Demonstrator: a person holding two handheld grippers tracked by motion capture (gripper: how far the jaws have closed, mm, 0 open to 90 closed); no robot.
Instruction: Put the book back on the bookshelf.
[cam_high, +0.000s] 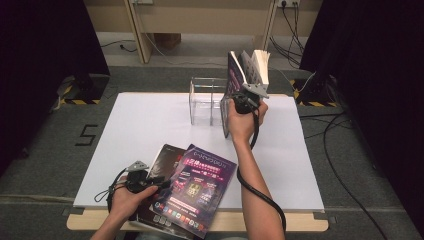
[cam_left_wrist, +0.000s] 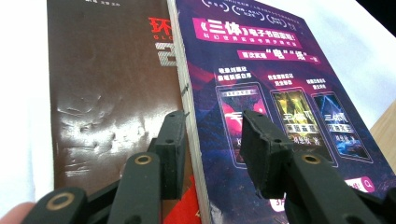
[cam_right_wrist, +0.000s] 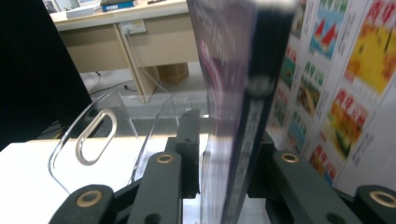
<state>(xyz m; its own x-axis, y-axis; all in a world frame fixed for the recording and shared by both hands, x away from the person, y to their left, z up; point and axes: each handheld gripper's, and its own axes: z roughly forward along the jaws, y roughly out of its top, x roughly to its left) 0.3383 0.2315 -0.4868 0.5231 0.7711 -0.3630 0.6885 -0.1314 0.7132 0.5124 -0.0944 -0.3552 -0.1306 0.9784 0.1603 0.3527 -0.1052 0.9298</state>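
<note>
I keep the book (cam_high: 246, 75) upright at the far right, beside the clear holder (cam_high: 206, 100); my right gripper (cam_high: 246, 100) loosely straddles it, so I lower slowly.

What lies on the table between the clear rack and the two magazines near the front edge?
Nothing: in the high view, only bare white table separates the clear rack from the two magazines.

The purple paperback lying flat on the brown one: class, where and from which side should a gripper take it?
Grip the purple paperback at its spine edge, coming from the side of the brown paperback: that edge stands raised, and the left gripper already straddles it.
</note>
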